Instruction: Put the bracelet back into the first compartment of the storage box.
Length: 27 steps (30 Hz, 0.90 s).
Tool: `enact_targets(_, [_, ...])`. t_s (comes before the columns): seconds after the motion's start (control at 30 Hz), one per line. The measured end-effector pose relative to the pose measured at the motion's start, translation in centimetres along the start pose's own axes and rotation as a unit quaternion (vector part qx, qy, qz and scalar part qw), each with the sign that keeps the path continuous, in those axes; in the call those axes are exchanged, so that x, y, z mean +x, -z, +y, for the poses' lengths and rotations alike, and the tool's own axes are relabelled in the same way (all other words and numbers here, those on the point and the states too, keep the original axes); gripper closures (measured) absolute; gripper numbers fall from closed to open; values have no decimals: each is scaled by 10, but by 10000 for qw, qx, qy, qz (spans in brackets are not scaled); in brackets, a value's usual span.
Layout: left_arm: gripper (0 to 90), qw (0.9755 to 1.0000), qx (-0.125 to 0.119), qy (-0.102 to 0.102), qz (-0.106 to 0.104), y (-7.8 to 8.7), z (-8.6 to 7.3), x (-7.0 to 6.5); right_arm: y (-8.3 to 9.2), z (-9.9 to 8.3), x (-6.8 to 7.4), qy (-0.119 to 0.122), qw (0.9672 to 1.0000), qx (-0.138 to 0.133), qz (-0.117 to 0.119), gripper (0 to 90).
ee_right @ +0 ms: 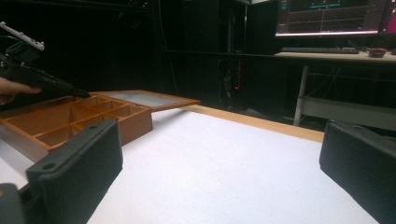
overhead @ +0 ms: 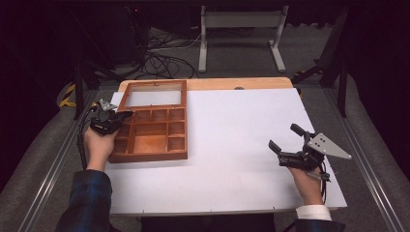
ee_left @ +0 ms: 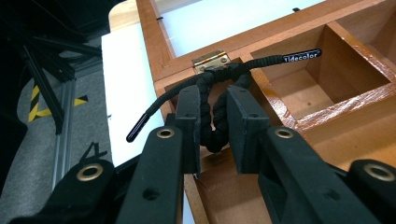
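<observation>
Black braided cord (ee_left: 219, 109), bundled and looped, sits pinched between the fingers (ee_left: 189, 121) of the left gripper (overhead: 117, 117), over the wooden compartment box (overhead: 151, 145) at its left rear corner, just in front of a brass hinge (ee_left: 211, 59) (the glazed lid (overhead: 153, 94) lies open behind). The right gripper (overhead: 286, 142) hovers over the white surface (overhead: 232, 140), well apart from the box, fingers spread wide and empty.

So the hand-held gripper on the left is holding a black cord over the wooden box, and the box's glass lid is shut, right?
Not quite. The lid is open, folded back flat on the table, as the high view shows. The rest holds: the left hand-held gripper grips a black cord over the wooden box.
</observation>
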<state>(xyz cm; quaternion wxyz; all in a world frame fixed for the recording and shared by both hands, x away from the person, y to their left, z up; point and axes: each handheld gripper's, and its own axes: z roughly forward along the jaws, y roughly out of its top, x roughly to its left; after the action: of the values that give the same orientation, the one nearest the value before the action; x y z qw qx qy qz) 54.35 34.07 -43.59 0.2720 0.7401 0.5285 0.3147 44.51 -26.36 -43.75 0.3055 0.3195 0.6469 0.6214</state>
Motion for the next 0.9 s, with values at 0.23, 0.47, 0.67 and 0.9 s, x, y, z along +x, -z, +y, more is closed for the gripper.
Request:
enact_targets(0.23, [746, 10000, 22, -29, -33, -2, 1, -1, 1, 0, 0, 6, 10000, -16, 68, 1])
enact_targets(0.47, [742, 10000, 17, 13, -89, -3, 2, 2, 1, 1, 0, 15, 10000, -25, 90, 1])
enact_targets(0.67, [741, 9999, 36, 3, -116, -3, 2, 2, 1, 1, 0, 12, 10000, -28, 87, 2])
enact_targets(0.9, [739, 9998, 9, 29, -176, -4, 2, 3, 2, 1, -1, -26, 9999, -42, 92, 2])
